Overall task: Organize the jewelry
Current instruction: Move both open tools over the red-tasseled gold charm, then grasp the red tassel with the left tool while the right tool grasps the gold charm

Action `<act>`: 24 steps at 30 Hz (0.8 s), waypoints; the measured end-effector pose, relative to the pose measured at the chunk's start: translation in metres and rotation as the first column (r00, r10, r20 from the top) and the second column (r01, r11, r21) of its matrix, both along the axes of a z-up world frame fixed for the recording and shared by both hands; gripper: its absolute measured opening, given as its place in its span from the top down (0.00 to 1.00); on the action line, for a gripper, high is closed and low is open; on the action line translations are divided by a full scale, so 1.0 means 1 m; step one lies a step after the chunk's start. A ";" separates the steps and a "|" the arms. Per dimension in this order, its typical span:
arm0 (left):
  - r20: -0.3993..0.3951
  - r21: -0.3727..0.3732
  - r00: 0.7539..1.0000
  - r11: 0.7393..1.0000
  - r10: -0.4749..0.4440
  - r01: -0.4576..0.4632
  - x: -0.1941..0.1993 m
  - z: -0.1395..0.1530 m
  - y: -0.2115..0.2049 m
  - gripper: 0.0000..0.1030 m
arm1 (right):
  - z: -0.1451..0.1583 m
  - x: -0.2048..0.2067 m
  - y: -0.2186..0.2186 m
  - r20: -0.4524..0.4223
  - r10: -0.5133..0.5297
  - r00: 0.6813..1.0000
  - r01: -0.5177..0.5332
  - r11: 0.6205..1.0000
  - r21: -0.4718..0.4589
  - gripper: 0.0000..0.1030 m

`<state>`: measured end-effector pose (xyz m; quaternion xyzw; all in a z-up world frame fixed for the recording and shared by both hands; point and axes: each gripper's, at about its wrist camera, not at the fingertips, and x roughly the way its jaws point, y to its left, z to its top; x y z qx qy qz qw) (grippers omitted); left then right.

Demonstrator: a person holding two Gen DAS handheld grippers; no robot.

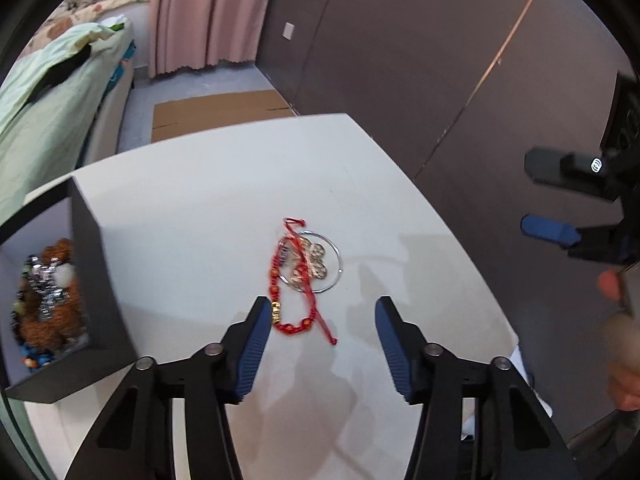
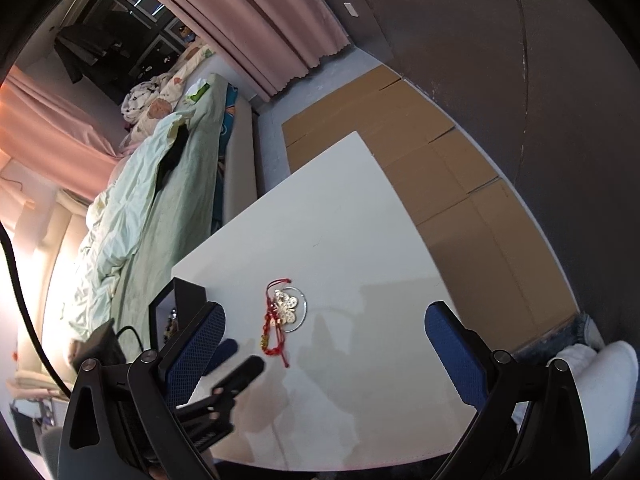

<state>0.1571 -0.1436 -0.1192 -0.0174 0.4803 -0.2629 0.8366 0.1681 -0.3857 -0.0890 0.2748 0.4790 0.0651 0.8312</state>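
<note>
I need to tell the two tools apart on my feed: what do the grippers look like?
Both look alike. The left gripper and the right gripper have black angular linkage arms with silver round pivot bolts, and flat fingers faced with blue textured pads. The right gripper's body, seen from the left wrist view, bears a small white ring-shaped logo.

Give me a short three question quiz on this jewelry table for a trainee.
1. True or false: the red bracelet lies partly over the silver ring.
2. Which holds jewelry already: A the black box, B the table corner, C the cardboard?
3. Fill in: the left gripper holds ____.

Key: 1 true. 2 A. 3 nothing; its jaws straddle the bracelet's near end without pressing it.
</note>
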 end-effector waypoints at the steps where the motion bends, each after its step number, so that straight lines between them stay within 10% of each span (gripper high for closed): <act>1: 0.004 0.013 1.000 1.000 -0.003 0.003 0.001 -0.004 -0.004 0.53 | 0.000 0.000 -0.001 -0.001 -0.001 1.000 0.001 1.000 0.000 0.02; 12: 0.022 0.055 1.000 0.998 0.016 -0.018 0.014 -0.027 -0.019 0.74 | 0.000 0.003 -0.007 0.002 0.002 1.000 -0.002 1.000 0.005 0.02; 16: 0.036 0.101 0.998 0.994 0.046 -0.049 0.018 -0.029 -0.017 0.99 | -0.002 0.006 0.000 -0.002 0.026 1.000 -0.026 1.000 -0.003 0.02; 21: -0.015 0.043 0.998 0.997 0.069 -0.068 0.024 -0.026 -0.002 0.99 | -0.008 0.012 0.016 -0.008 0.078 0.997 -0.078 0.997 0.009 0.03; 24: -0.019 0.001 0.996 0.997 0.082 -0.082 0.027 -0.016 0.008 0.99 | -0.015 0.017 0.027 -0.026 0.112 0.993 -0.111 0.994 0.012 0.22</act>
